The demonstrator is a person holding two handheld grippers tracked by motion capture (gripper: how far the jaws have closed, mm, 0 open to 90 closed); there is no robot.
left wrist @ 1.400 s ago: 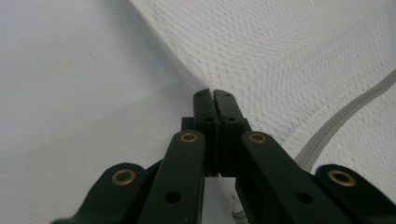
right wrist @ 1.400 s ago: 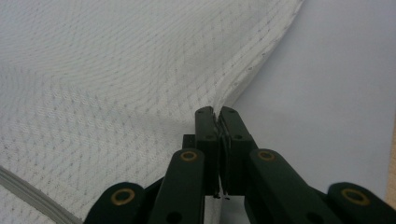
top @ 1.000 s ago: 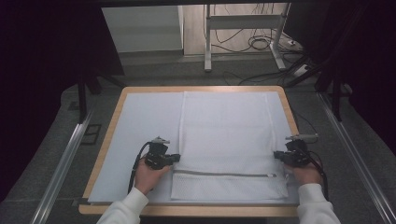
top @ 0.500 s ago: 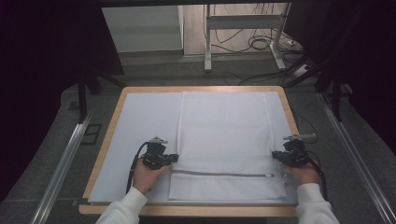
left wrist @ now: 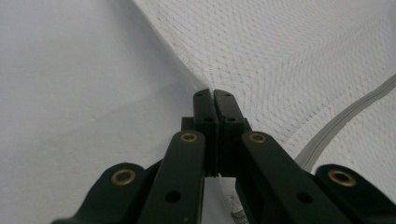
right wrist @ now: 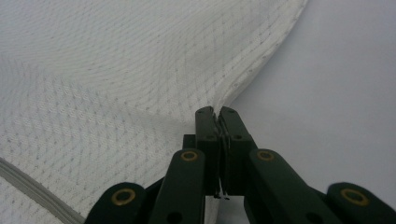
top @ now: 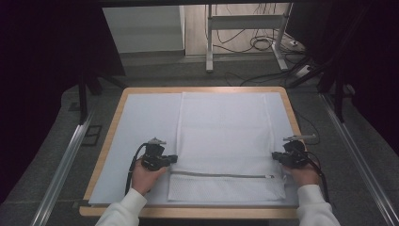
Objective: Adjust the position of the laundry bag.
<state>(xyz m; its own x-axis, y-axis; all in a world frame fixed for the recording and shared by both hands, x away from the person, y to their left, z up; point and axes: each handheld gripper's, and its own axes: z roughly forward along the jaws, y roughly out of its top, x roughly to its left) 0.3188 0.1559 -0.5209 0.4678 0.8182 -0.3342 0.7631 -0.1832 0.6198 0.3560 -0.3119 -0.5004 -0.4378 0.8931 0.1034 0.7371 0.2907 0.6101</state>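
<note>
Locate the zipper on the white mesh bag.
In the high view the zipper runs across the mesh bag near the table's front edge, between the left hand-held gripper and the right hand-held gripper, which pinch the bag's side edges.

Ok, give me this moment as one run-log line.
left claw: shut on white mesh zippered laundry bag left edge | right claw: shut on right edge | bag: flat on table

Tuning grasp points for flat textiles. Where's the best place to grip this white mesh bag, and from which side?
Grip the mesh bag at its two long side hems, just above the zipper, coming in level from outside. It lies flat, so only the edges offer a pinchable lip. The left claw and right claw are shut there.
</note>
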